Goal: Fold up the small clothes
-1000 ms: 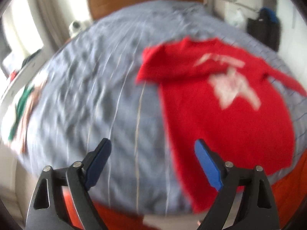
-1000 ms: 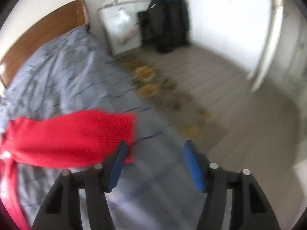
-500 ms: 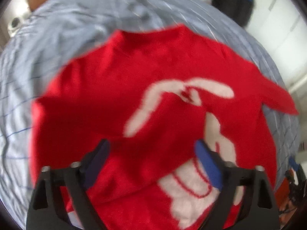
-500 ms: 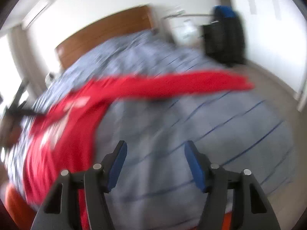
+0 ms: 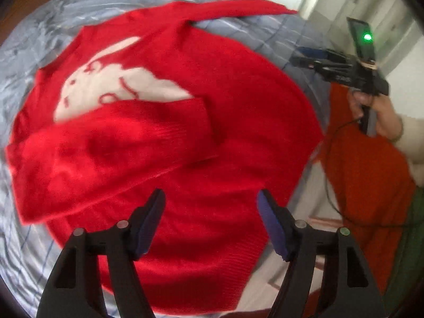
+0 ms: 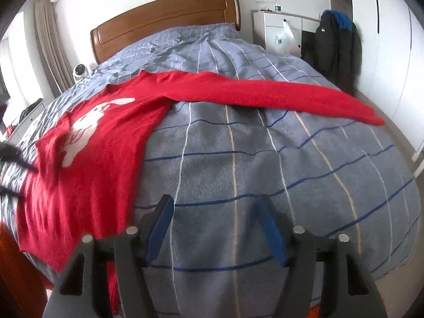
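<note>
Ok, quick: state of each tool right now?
Left tool: open, holding nothing, above the red sweater.
Right tool: open, holding nothing.

one red sweater, one checked bedspread, one wooden headboard, two open grippers, one dark jacket.

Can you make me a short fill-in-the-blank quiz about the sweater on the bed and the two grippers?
1. The sweater on the bed is colored ____.
2. One sleeve lies folded across the body; the other sleeve lies stretched out ____.
3. The left gripper and right gripper both have their jaws ____.
4. The white figure on the sweater's front is a ____.

Missing words: red; straight; open; rabbit
</note>
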Available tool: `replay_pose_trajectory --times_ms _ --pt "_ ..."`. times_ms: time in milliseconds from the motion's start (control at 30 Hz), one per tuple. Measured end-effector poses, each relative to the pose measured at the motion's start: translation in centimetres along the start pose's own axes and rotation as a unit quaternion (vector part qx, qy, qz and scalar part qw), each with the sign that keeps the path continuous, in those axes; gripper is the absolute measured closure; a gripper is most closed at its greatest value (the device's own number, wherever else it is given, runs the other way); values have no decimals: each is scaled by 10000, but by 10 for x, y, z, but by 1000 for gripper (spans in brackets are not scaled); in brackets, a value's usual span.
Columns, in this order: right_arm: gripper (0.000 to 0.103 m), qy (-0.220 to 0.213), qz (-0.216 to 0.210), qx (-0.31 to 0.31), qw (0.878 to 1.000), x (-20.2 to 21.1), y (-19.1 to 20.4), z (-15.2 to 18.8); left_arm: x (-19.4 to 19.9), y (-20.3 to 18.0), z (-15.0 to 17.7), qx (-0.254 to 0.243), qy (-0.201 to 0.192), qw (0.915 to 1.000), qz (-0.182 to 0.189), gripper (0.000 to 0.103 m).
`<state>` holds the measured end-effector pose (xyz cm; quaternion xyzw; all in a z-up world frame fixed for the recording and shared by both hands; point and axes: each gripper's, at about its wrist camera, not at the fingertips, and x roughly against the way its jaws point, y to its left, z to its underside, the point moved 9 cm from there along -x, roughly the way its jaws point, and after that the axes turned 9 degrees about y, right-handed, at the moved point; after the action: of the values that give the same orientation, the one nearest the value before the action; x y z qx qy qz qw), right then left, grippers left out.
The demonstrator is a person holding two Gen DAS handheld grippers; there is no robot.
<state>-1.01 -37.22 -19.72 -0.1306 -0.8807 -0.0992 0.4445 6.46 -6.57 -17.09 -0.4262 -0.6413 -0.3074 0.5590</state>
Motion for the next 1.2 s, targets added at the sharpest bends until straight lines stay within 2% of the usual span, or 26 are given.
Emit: replay_pose_trajectory --times_ms 100,133,200,267,300,333,367,400,433,467,500,567,600,633,700,733,800,833,867,900,933,1033,1133,1200 --pt "38 -37 -17 30 10000 3 0 2 4 13 -12 336 -229 9988 -264 27" --pt "38 -25 -23 15 10000 3 -1 2 4 9 -18 211 -284 9986 -405 27" --pt "38 2 -40 -46 10000 4 -3 3 -2 0 -25 -270 -328 9946 -952 25" --pt "38 7 -46 -81 10000 4 -4 3 -19 -6 -33 -807 -233 9826 -1654 25" --pt "38 6 -39 -87 10000 5 -4 4 -23 1 -30 -907 -169 9795 -1790 26" --pt "38 5 -35 -84 10000 5 -4 3 -29 3 -31 -932 -105 9778 -1876 34" --pt "38 2 -23 -77 10000 6 -4 4 -33 6 -32 -824 -62 9803 -1792 52" --pt "38 -1 -19 -75 10000 5 -4 3 -32 10 -32 -542 -84 9874 -1484 65" --pt "38 -11 -11 -74 10000 6 -4 3 -23 19 -31 -242 -190 9904 -1347 97" --pt "38 -25 -1 -75 10000 6 -5 3 -12 29 -32 93 -341 9909 -1299 98" --pt "38 -45 10 -81 10000 8 -6 3 7 43 -32 546 -623 9918 -968 98" --pt "38 -79 18 -104 9999 10 -7 4 43 81 -22 1370 -1125 9789 -1013 99" --pt "38 -90 24 -115 9999 11 -8 3 61 105 -11 1834 -1360 9675 -1084 99" --pt "38 -97 27 -124 9999 11 -8 3 86 141 9 2537 -1647 9454 -1216 99" --pt "38 -103 36 -123 9999 10 -8 2 117 200 55 3686 -1916 8950 -1626 99" --pt "38 -108 46 -110 9999 10 -8 2 130 229 85 4248 -1924 8617 -1997 99" --pt "38 -116 67 -67 9999 10 -6 1 150 283 159 5326 -1642 7757 -2961 99" --pt "38 -115 86 -35 9999 9 -4 1 156 304 198 5791 -1400 7279 -3394 99" --pt "38 -114 103 -11 9999 9 -3 1 156 312 219 6011 -1285 7046 -3545 99" --pt "38 -100 135 28 9999 8 -1 1 154 323 244 6276 -1117 6775 -3669 99" --pt "38 -88 148 49 9998 7 -1 2 148 331 263 6428 -965 6629 -3715 99" --pt "38 -46 221 119 9997 4 2 3 126 341 287 6590 -671 6478 -3761 100" --pt "38 -37 259 136 9996 4 3 3 101 351 312 6954 -510 6283 -3449 100" --pt "38 -19 286 107 9995 3 2 4 88 349 321 7103 -451 6202 -3299 100"
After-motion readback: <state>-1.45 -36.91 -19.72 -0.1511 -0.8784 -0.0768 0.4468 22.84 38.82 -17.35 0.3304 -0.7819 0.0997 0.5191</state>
